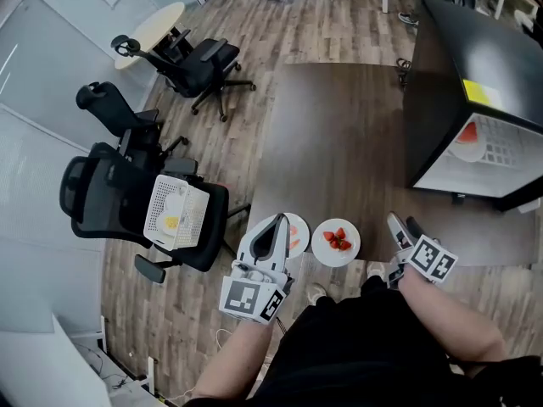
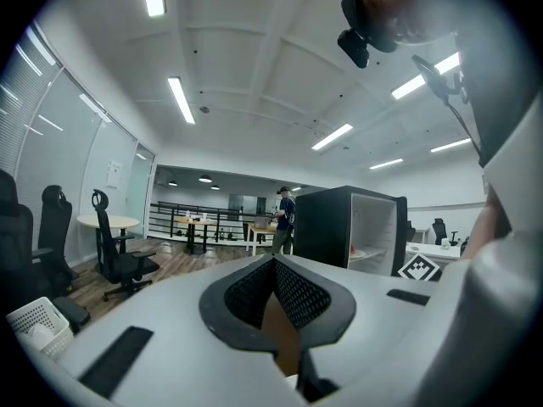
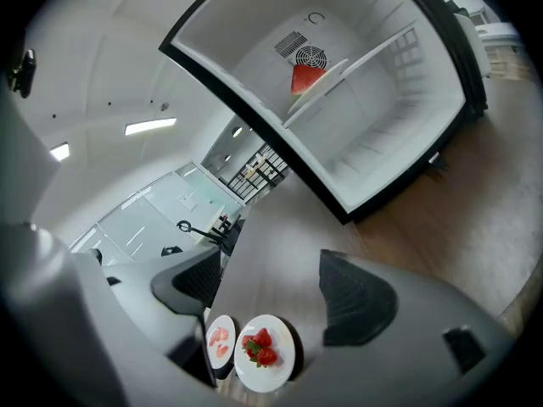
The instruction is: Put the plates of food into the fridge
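A black fridge with a white inside (image 1: 458,53) stands open on a brown wooden table (image 1: 339,142); on its shelf sits a white plate (image 3: 333,73) with a red slice of watermelon (image 3: 304,79) on it; the rest of the fridge looks bare.

Two more plates wait on the table, out in front of the fridge and well apart from it, by the table edge; the round white plate of red strawberries (image 1: 336,241) is the one nearer the fridge; the small white plate of pink slices (image 1: 297,231) lies just beside it on the side away from the fridge.

The left gripper (image 1: 279,220) hangs over the pink plate, farther from the fridge than the right one; its jaws meet at the tips and hold nothing.

The right gripper (image 1: 403,223) is up off the table in front of the fridge, past the strawberry plate; its jaws stand wide apart with nothing in them.

Far from the fridge, on a black office chair (image 1: 110,202), rests a white plastic basket (image 1: 176,213) with something white and yellow inside.
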### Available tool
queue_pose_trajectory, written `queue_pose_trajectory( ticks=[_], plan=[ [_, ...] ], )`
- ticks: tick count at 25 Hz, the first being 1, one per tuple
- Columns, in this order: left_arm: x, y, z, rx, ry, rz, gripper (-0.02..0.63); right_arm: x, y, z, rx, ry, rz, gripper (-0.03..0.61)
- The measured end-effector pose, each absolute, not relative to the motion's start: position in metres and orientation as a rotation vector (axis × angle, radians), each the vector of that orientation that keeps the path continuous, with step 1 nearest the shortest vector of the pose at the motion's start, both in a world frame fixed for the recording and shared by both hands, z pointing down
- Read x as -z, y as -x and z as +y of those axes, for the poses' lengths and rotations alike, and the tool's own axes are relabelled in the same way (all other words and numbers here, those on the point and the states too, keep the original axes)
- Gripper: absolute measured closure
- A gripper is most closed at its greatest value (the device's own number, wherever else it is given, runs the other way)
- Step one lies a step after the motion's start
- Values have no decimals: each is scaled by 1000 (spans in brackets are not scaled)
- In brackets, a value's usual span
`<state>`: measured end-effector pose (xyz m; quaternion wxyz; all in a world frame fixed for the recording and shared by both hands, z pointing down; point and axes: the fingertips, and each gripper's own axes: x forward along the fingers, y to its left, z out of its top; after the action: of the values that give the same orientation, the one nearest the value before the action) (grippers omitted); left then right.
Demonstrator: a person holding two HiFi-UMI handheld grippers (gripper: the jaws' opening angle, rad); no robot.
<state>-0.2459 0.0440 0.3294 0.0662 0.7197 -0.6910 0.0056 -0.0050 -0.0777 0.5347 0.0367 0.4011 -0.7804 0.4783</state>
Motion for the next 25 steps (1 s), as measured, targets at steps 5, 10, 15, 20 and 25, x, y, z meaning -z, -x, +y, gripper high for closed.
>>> queue_pose_trajectory(
  ticks=[5,10,15,20,25],
  plan=[
    [-335,266,59,-11,-2169,-2073,611,-536,25,-57,-1456,-1227,-2382,207],
    [-354,275,67,-23,-2179,-2020,611,-543,37,-36,-1506,-1239,-2363,207],
    [-366,284,74,-32,-2198,-1980,611,-553,49,-2,-1569,-1235,-2337,207],
    [-376,302,80,-48,-2208,-1967,611,-573,66,33,-1635,-1219,-2305,207],
    [-389,311,88,-85,-2221,-1952,611,-594,74,62,-1700,-1247,-2267,207]
  ],
)
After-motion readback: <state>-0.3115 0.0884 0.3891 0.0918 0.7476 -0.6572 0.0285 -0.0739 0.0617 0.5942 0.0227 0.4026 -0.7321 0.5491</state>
